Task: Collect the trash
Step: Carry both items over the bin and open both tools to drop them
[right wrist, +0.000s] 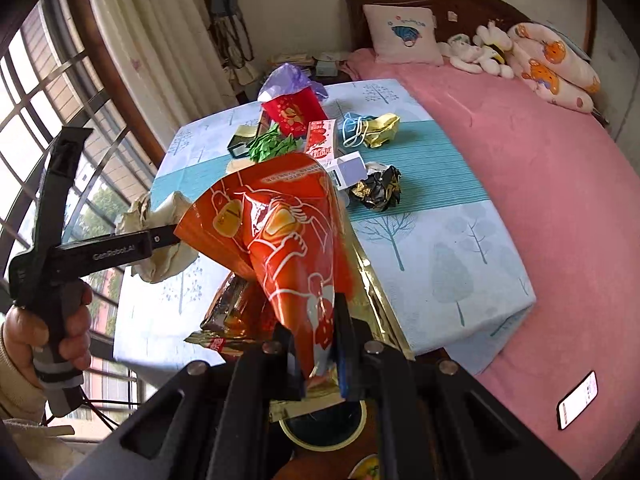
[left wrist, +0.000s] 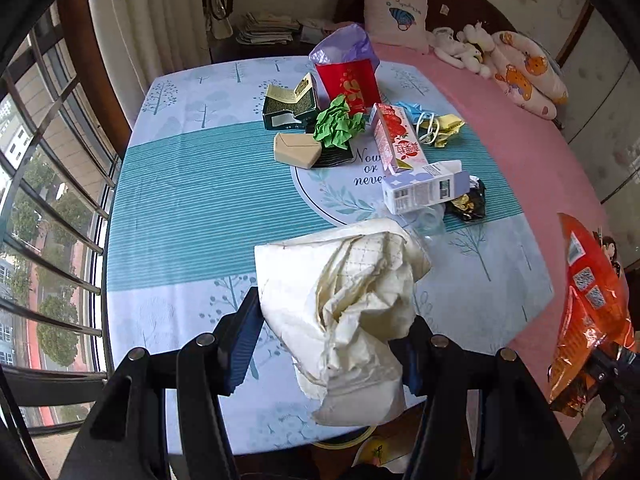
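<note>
Trash was split three ways: two pieces in the grippers, the rest piled on the counter [left wrist: 168, 184]. Left gripper [left wrist: 324, 344] had its jaws clamped on a crumpled cream paper wad [left wrist: 352, 304], lifted clear of the cloth at 6 o'clock in the left wrist view. Risk there: pads only caught the loose lower folds, so the wad could slip out or tear. Pile at 12 to 1 o'clock: green paper ball [left wrist: 338, 126], red bag [left wrist: 348, 84], strawberry carton [left wrist: 394, 138], white-lilac carton [left wrist: 424, 190], black-gold wrapper [left wrist: 468, 200]. Right gripper [right wrist: 316, 364] was closed tight on an orange snack bag [right wrist: 280, 232], pinching its narrow bottom end. Slick foil, top-heavy bag; it could slide free or swing into the cartons. A bin rim [right wrist: 320, 438] seemed to sit below at 6 o'clock, mostly hidden, so a drop could miss it.
</note>
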Motion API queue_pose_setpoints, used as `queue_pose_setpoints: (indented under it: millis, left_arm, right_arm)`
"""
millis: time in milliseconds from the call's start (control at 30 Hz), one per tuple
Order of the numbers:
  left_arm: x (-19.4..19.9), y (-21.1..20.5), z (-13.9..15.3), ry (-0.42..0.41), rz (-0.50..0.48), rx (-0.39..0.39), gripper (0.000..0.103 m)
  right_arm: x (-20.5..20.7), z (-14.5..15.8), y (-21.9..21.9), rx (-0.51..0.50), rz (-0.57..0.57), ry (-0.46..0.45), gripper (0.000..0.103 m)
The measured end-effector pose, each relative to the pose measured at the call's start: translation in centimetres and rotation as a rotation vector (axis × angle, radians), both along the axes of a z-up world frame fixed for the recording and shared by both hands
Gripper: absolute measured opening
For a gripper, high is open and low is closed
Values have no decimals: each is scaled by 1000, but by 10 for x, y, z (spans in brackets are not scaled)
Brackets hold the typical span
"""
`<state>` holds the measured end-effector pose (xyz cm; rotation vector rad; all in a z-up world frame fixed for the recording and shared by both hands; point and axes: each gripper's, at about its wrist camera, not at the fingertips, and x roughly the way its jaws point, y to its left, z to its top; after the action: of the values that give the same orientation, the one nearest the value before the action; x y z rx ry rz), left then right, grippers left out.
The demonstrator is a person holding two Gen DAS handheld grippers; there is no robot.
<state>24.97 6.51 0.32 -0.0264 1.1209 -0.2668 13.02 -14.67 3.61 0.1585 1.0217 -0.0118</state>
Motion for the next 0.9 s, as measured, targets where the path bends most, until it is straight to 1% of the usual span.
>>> queue_pose_setpoints:
  millis: [167, 267, 333, 400, 500, 633, 767, 833, 900]
  left_arm:
    - [-65, -15, 14, -50, 65, 5, 57]
    - [-103, -25, 11, -48, 106, 9, 57]
    - [-129, -31, 5, -34, 131, 19, 57]
    - [-153, -35, -3, -13, 145, 28, 57]
    - [-183, -39, -17, 32, 159, 63, 57]
    - [-214, -40, -35, 89, 158, 105, 57]
    - [-229, -39, -57, 130, 143, 133, 57]
    - [-232, -40, -73, 160, 132, 138, 57]
    - [-235, -40, -94, 196, 115, 141, 57]
  right_arm:
    - [-29, -10, -14, 17, 118, 14, 10]
    - [-49, -23, -20, 46, 180, 37, 10]
    - [-62, -37, -24, 64, 214, 70, 10]
    - [-75, -51, -26, 83, 238, 107, 10]
    - [-92, -73, -26, 104, 265, 170, 10]
    - [-113, -98, -22, 140, 282, 236, 10]
    - [-128, -127, -15, 161, 264, 293, 10]
    - [-133, -147, -11, 161, 245, 326, 10]
    - [-138, -169, -9, 169, 218, 364, 10]
